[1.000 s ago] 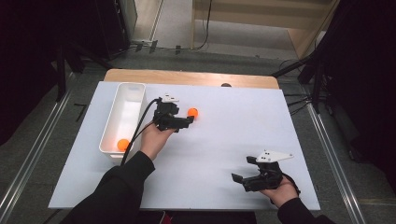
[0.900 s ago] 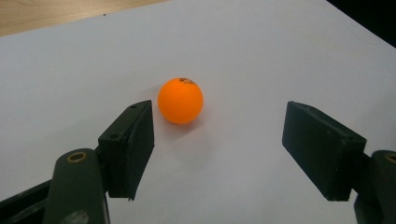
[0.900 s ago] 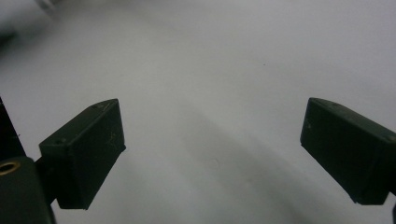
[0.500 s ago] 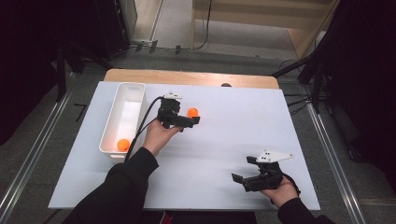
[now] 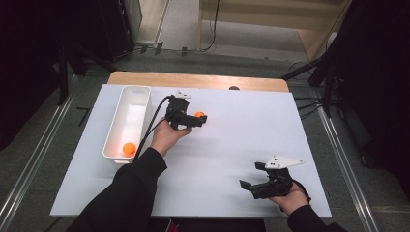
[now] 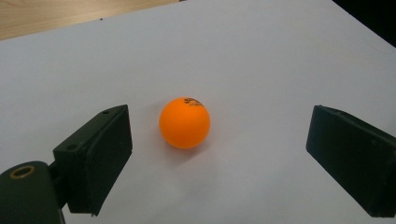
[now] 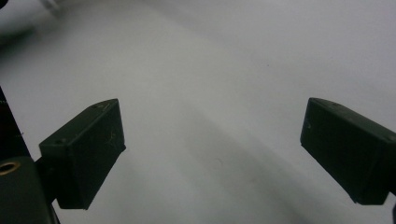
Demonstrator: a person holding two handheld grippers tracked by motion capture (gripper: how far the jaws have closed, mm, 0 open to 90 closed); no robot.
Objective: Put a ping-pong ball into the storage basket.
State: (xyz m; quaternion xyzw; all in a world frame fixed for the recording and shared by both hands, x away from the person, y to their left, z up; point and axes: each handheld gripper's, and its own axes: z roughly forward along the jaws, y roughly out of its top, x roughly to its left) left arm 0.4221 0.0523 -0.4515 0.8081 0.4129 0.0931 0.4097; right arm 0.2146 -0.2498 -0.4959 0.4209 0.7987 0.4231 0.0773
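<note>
Little has shifted since a second ago: the left tongs (image 5: 197, 119), left of centre in the high view, have edged slightly, and their jaws, after springing wide, have just been closing a touch, with the ball (image 6: 184, 122) between them, untouched on the desk (image 5: 232, 145). Left tongs open, then. A second ball (image 5: 128, 149) lies in the near end of the white bin (image 5: 138, 92), at left. Lower right, the right tongs (image 5: 254, 185) hold their spot, jaws wide apart over bare desk.

The left gripper (image 6: 219, 154) is drawn slightly back from the orange ball (image 6: 184, 122); its jaws have just been closing, clear of the ball.
</note>
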